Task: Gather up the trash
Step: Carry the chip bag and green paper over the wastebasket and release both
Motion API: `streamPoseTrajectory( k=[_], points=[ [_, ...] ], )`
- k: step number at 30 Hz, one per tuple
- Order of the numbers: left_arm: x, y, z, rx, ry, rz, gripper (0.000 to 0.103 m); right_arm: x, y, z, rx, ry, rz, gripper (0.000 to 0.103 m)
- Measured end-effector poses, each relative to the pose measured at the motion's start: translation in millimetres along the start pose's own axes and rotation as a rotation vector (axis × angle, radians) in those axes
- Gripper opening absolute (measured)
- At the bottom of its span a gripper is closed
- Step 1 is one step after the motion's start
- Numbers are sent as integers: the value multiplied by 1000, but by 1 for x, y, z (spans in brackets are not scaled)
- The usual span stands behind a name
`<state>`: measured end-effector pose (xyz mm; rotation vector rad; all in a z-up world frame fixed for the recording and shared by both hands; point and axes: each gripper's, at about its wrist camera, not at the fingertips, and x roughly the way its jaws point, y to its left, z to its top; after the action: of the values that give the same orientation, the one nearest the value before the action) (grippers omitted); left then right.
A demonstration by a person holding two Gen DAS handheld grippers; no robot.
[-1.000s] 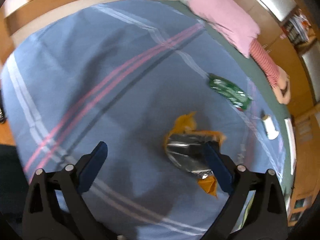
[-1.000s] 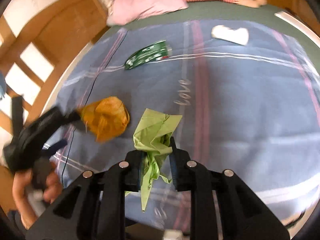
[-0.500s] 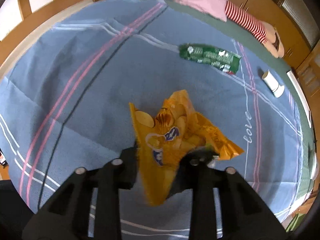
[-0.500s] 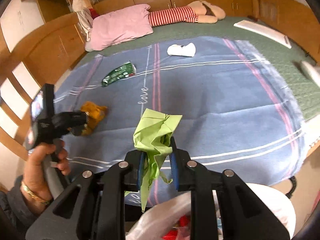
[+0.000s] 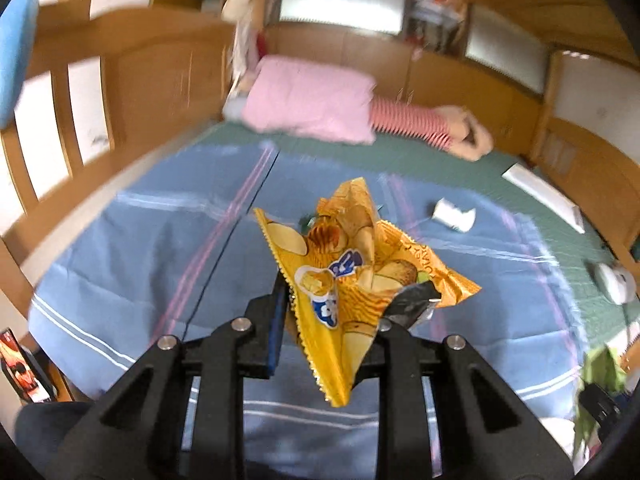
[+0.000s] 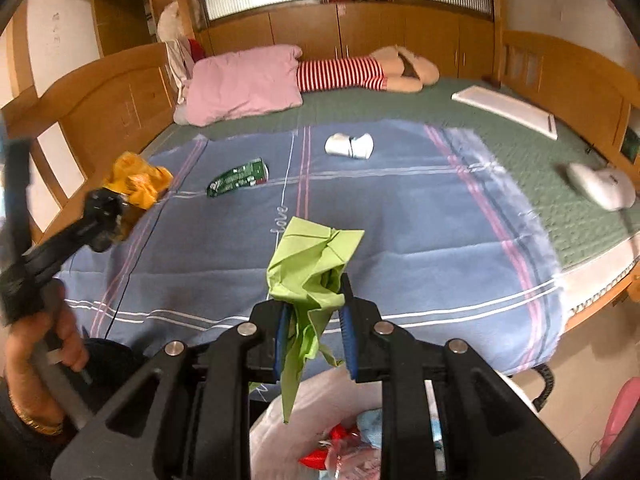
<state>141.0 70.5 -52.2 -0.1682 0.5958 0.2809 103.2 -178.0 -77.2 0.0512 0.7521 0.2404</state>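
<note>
Carrying: two pieces of trash at once, one in each gripper, both lifted clear of the bed so I can drop them together.
Left gripper [image 5: 332, 312]: pinched on the crumpled yellow foil chip bag [image 5: 360, 268]; I grip it low at a creased corner, so its glossy printed face fans upward and its silver lining shows at the torn edge.
Right gripper [image 6: 314, 316]: pressed together on the crumpled lime-green paper sheet [image 6: 312, 264]; a soft folded wad sits above the pads and a limp tail hangs below.
Destination: the thin white plastic trash bag [image 6: 320, 408] gapes right under my right gripper, with red and blue scraps inside, so I judge the green paper goes in first.
Still lying out: a flattened green foil wrapper [image 6: 238, 178] and a crushed white paper cup [image 6: 349, 146], apart from each other on the blue striped woven blanket [image 6: 420, 216].
Handling: foil is slick and springy, paper light; both need firm pinches.
</note>
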Motion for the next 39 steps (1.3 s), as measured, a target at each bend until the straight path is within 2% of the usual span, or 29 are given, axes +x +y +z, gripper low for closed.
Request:
streamPoseTrajectory(
  k=[5, 13, 22, 32, 39],
  points=[
    [-61, -15, -1, 71, -92, -34, 24, -34, 0, -4, -39, -46, -22, 23],
    [-109, -31, -14, 143, -123, -82, 25, -72, -4, -11, -68, -86, -53, 23],
    [-115, -43, -25, 178, -120, -105, 25, -82, -26, -21, -20, -71, -63, 23],
    [-113, -49, -35, 223, -109, -101, 25, -64, -20, -25, -9, -37, -17, 23],
    [-112, -50, -38, 222, -98, -114, 25, -66, -19, -23, -24, -29, -24, 23]
  ],
)
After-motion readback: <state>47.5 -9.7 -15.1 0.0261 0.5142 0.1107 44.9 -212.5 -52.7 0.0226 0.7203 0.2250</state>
